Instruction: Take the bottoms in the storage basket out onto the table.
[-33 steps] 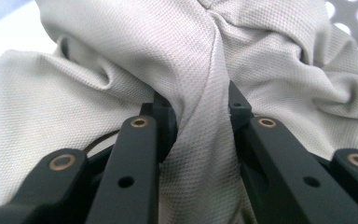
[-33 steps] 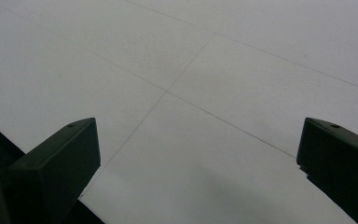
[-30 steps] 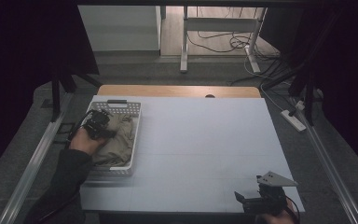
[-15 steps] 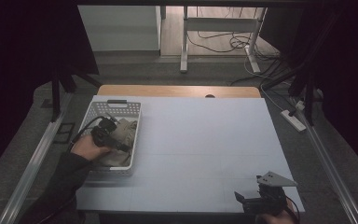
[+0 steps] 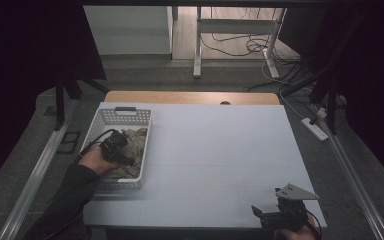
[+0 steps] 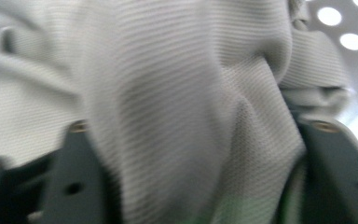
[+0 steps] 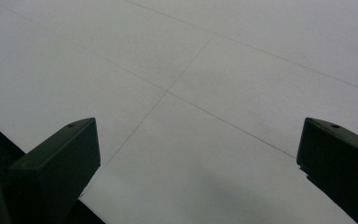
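Nearest to us, our right gripper rests at the near right edge of the pale grey table, its jaws standing wide apart over bare tabletop with nothing between them; in the right gripper view we see them spread over the table's faint seam lines.

Farther off at the left, our left gripper is pushed down into the white perforated plastic basket, which sits on the table's left side. Its jaws have just been closing, and in the left gripper view a thick fold of the crumpled beige ribbed cloth bulges between them, so we judge that they are clamped on it.

The cloth lies bunched inside the basket. We take the step in hand to be the grasp itself. Next, we would need a straight lift clear of the basket wall, then a carry toward the open middle of the table, with the free gripper ready to catch a hanging edge.
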Motion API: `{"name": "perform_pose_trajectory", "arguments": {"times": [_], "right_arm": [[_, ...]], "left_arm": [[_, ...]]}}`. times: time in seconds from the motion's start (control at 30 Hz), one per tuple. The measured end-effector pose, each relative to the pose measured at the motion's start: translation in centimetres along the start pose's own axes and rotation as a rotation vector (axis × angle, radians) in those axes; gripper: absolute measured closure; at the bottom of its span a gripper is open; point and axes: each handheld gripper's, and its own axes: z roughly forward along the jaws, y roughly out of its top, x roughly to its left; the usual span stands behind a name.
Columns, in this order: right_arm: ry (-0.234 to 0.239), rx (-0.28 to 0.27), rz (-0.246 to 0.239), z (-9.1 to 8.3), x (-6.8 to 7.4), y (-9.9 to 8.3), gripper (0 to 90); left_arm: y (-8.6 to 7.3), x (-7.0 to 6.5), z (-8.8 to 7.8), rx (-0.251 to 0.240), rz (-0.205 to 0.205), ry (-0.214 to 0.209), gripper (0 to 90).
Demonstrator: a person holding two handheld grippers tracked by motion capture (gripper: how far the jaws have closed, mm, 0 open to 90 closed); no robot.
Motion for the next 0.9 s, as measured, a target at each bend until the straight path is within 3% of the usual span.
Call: {"name": "perform_pose_trajectory", "arguments": {"times": [0.03,0.1,0.23,0.37,0.43,0.53,0.57,0.6,0.67,0.77,0.9], "right_arm": [[0.0,0.0,0.0,0.0,0.0,0.0,0.0],[0.001,0.0,0.001,0.0,0.0,0.0,0.0],[0.002,-0.001,0.004,0.0,-0.1,0.0,0.0],[0.005,-0.004,0.007,0.0,-0.1,0.0,0.0],[0.005,-0.004,0.008,0.0,-0.1,0.0,0.0],[0.004,-0.005,0.007,0.0,-0.1,0.0,0.0],[0.005,-0.006,0.009,0.0,-0.1,0.0,0.0],[0.005,-0.006,0.008,0.0,-0.1,0.0,0.0],[0.006,-0.006,0.008,0.0,-0.1,0.0,0.0],[0.003,-0.005,0.007,0.0,-0.1,0.0,0.0],[0.002,-0.005,0.005,0.0,0.0,0.0,0.0]], "left_arm": [[-0.1,0.3,0.0,-0.007,-0.007,-0.011,57.1],[-0.1,0.5,-0.1,-0.008,-0.022,-0.026,60.7],[-0.1,0.6,-0.2,-0.012,-0.026,-0.047,63.8],[-0.1,0.3,-0.4,-0.021,-0.012,-0.04,64.0],[-0.1,0.2,-0.7,-0.043,-0.006,-0.031,64.1],[-0.2,0.3,-1.5,-0.073,-0.053,-0.019,64.2],[-0.3,0.3,-1.8,-0.092,-0.059,-0.023,64.1],[-0.5,0.2,-2.5,-0.143,-0.057,-0.014,64.1],[-0.6,0.3,-2.8,-0.16,-0.066,-0.017,64.1],[-1.0,0.3,-4.5,-0.228,-0.088,-0.024,64.2],[-1.1,0.3,-5.9,-0.264,-0.094,-0.03,64.2]]}}
